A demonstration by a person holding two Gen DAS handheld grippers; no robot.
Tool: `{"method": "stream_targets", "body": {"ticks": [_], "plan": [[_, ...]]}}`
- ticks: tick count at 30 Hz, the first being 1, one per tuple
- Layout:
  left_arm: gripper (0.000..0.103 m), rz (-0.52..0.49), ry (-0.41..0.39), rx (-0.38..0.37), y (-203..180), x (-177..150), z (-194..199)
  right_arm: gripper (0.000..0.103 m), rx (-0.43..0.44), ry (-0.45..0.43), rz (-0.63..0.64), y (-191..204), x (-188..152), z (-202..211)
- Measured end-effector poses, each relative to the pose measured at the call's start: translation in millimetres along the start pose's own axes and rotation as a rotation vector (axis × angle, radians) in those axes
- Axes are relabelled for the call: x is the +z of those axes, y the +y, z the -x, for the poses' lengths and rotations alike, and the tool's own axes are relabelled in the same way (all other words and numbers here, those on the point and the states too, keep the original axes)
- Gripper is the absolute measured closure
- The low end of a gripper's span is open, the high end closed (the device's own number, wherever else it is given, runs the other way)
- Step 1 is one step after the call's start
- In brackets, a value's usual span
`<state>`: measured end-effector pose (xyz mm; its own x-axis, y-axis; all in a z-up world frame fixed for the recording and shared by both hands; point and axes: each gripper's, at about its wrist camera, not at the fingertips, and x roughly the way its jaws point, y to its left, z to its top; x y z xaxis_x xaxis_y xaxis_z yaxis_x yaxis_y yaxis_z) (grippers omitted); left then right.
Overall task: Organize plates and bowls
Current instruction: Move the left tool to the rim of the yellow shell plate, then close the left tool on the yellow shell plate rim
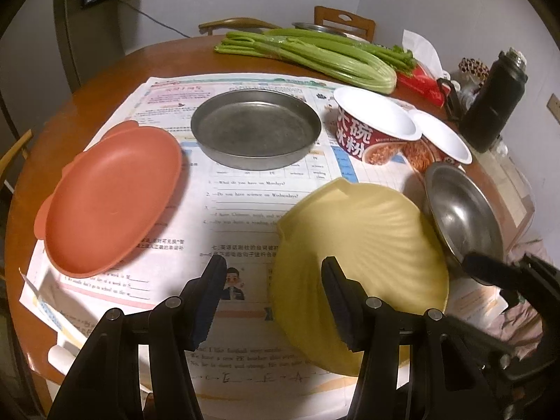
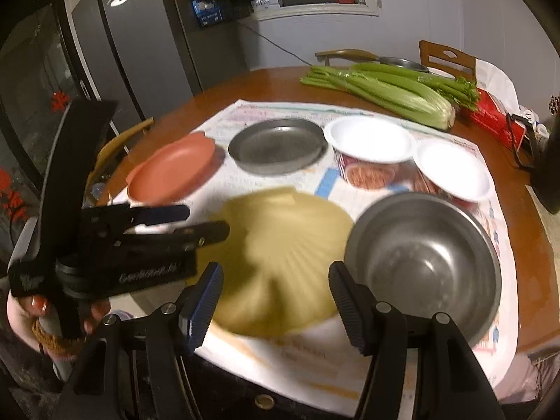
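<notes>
Both tools, left tool (image 1: 273,294) and right tool (image 2: 276,294), hang open above the near table, where the yellow scalloped plastic plate (image 1: 353,262) looks light, stiff, slick, best pinched at its rim.

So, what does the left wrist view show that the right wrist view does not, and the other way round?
Only the left wrist view shows the whole black bottle beside the paper bowls, and readable print on the worksheets.

Only the right wrist view shows the dark refrigerator behind the table, and the left claw from outside, held by the hand, open.

Both show the orange plate, the metal plate, the yellow plate, the steel bowl, two paper bowls and celery. The right claw is open too.
</notes>
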<state>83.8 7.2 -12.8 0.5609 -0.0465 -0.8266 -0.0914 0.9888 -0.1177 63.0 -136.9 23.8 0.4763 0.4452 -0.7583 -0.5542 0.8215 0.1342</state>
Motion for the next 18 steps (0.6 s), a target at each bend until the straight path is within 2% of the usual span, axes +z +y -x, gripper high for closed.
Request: {"method": "stream_targets", "body": {"ticks": [8,13,18], "plan": [[0.045,-0.004,0.003,0.002,-5,0,-6,0.041,-0.038,0.102,-0.093,-13,-29,-13],[0.045,-0.013,0.016,0.013,-7,0,-14,0.041,-0.03,0.108,-0.129,-17,-31,-21],[0.045,-0.005,0.02,0.024,-3,0,-19,0.041,-0.035,0.108,-0.106,-10,-23,-29]]}}
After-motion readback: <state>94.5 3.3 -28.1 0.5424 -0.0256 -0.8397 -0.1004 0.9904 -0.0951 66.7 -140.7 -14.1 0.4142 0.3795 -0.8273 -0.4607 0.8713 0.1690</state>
